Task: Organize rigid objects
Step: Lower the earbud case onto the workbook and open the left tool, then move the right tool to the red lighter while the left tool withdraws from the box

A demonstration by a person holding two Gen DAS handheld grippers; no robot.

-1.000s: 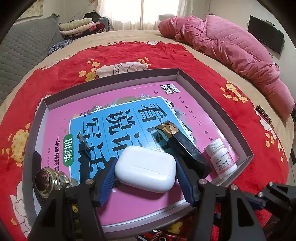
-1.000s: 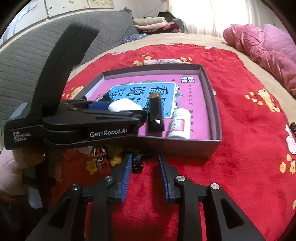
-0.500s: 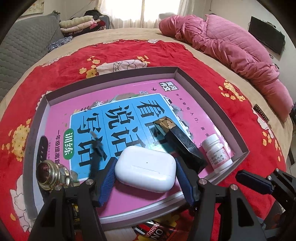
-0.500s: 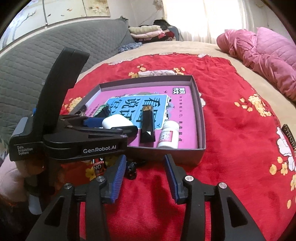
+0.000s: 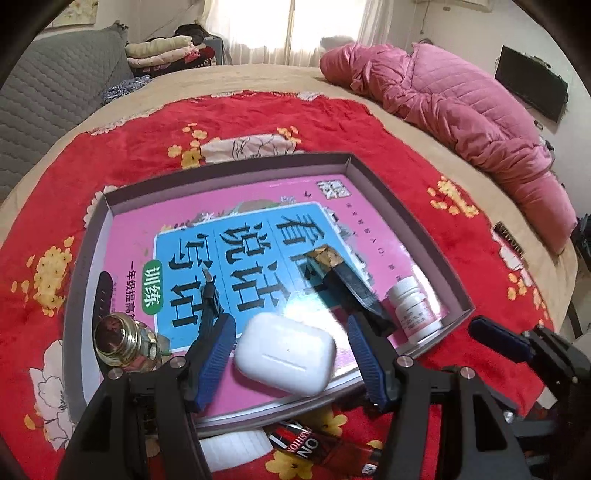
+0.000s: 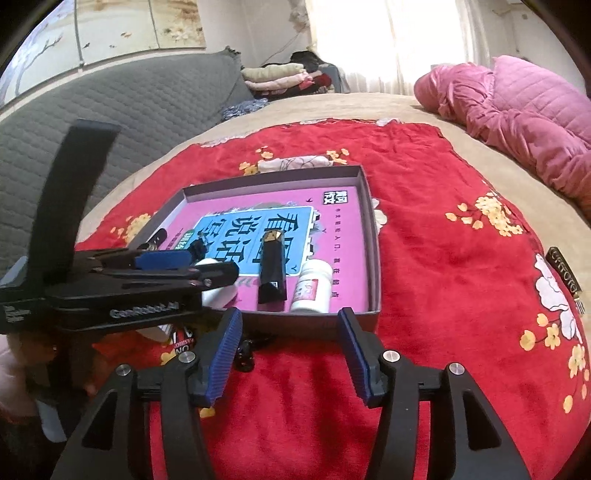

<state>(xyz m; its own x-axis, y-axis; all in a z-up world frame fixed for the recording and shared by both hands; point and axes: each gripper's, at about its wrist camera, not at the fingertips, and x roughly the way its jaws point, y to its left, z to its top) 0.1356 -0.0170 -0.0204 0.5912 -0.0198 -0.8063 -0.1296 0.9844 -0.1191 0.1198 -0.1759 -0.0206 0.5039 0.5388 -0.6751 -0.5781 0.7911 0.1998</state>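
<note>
Now right gripper [image 6: 290, 350] opening, empty.

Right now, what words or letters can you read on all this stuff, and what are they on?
"看说话写话", "训练": pink book in the box.
"GenRobot.AI": blurred, left tongs' black body.
"ON", "...OISHION": red-black pack, partly hidden.
White bottle: label too small.
White case: no text.

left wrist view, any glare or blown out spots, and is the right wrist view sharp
Left wrist view: a white glare patch on the glossy pink book just beyond the white earbud case; the window at the top is blown out and the edges bend from the fisheye. Right wrist view: the window is also washed out, and the left gripper is motion-blurred, its white lettering smeared.
</note>
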